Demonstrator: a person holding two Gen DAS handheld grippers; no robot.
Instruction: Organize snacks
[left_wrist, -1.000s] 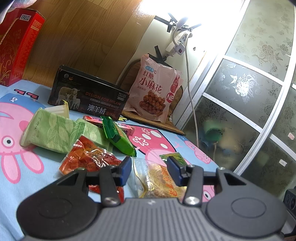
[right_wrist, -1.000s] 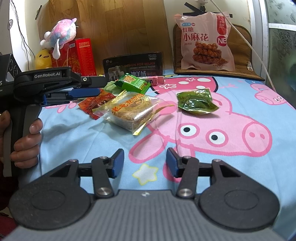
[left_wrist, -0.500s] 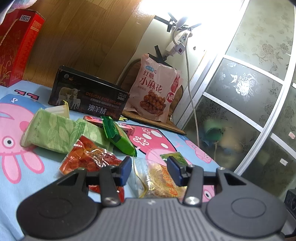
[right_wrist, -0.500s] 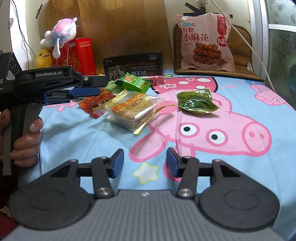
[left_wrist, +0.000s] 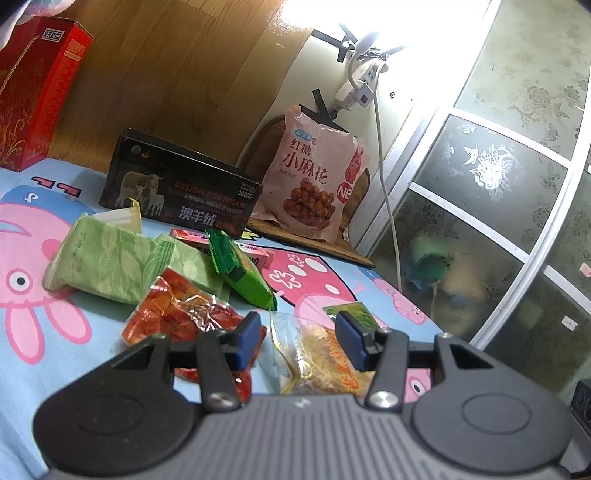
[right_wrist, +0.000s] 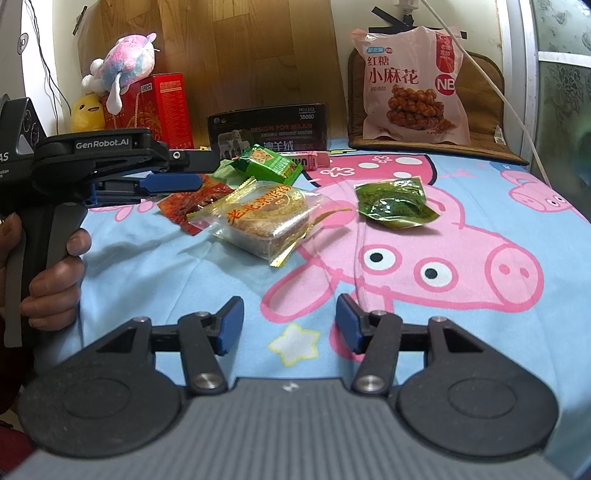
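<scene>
Between the blue pads of the left tool (left_wrist: 298, 341) nothing was pinched: its jaws stood partly spread, having just eased a little wider, and hovered above the clear-wrapped mooncake (left_wrist: 317, 354), which lay just beyond and beneath the gap. Seen from the right wrist, that tool (right_wrist: 173, 173) reached level over the bed from the left, its tips above the near-left corner of the mooncake (right_wrist: 266, 218) and the red crinkled packet (right_wrist: 184, 205) tucked against it. The mooncake wrapper's long axis ran diagonally, from the left tool's tips down toward the right tool.

Further back, the right tool (right_wrist: 290, 325) hung with its jaws spread and empty, having just been opening, over bare cartoon-pig bedsheet (right_wrist: 480, 332). The mooncake lay well ahead of it and slightly to its left; the dark green pouch (right_wrist: 395, 203) lay ahead and to its right, apart from the others.

Beyond the left tool's tips lay the rest of the pile: a bright green packet (left_wrist: 240, 273) leaning over a pale green leaf-printed pack (left_wrist: 107, 264), with a thin pink box (left_wrist: 258, 254) behind them. Farther off stood a black box (left_wrist: 181, 192), a red carton (left_wrist: 33, 99) and a big pink bag of twists (left_wrist: 314, 177) propped at the wall.

By my judgement the left hand was much the nearer to the mooncake, so any grasp there would turn on lowering that tool across the wrapper's short side; the isolated green pouch suited the right hand better.
</scene>
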